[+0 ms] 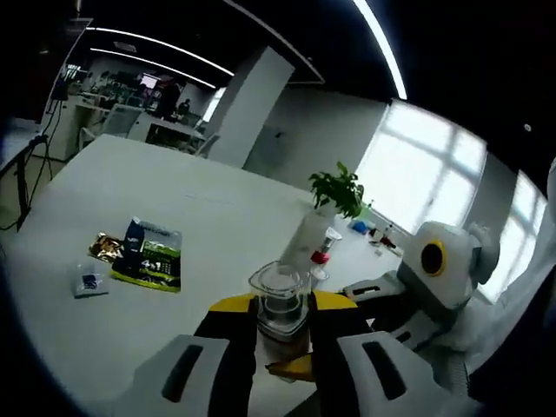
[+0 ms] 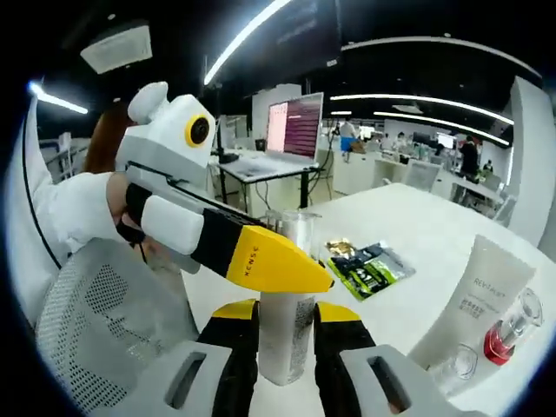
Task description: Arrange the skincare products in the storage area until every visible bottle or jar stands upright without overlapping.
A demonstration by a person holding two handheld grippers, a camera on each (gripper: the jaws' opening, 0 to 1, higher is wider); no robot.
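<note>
While both grippers met over the near part of the white table, the clear bottle stood between them. In the left gripper view the left gripper had its yellow-and-black jaws drawn narrow on either side of the bottle's clear cap, seemingly touching it. In the right gripper view the right gripper held the frosted body of the same bottle upright between its jaws, closed in on it, and the left gripper's yellow tip lay across just above the jaws, at the bottle's upper part.

Beyond the left fingers, a white tube stood on end with a green plant showing behind it, and a small red-based bottle stood just beside the tube; the right gripper reached in to the right of the jaws. To the right of the right fingers, the same white tube, the red-based bottle and a clear jar stood close together, apart from the held bottle.

To the left of the left fingers lay green-and-black sachets and a small packet, well apart from the bottle, with bare tabletop between. The table's far edge ran well beyond. A grey mesh chair sat left of the right fingers.
</note>
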